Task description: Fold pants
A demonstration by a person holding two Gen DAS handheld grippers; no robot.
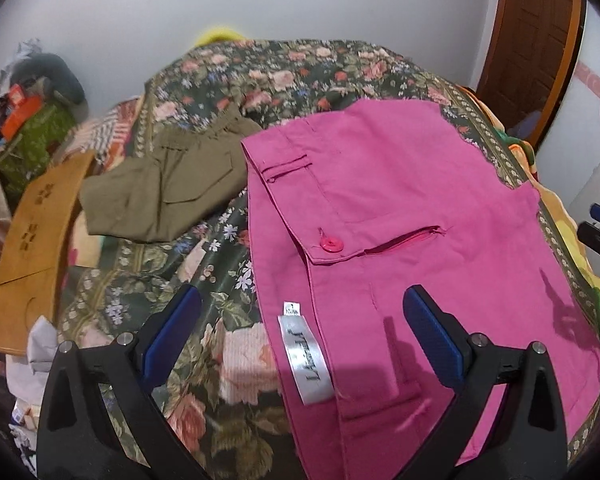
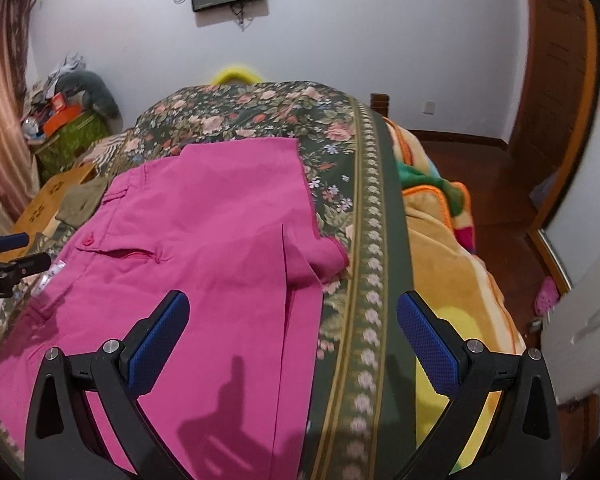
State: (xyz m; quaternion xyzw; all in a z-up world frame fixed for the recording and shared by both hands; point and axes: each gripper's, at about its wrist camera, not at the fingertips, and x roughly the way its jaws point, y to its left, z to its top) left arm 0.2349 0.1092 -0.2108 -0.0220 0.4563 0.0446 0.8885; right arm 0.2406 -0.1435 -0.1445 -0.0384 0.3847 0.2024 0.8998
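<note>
Both tongs [image 1: 300, 320] [image 2: 292, 320] gaping, above pink pants [image 1: 400, 184]

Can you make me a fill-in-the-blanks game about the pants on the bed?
1. The pants under the left claw are ____ in colour.
2. The button on their pocket is ____ in shape.
3. The bedspread has a pattern of ____.
4. Both claws are ____, holding nothing; the right claw hangs over the pants too.

Answers: pink; round; flowers; open
</note>
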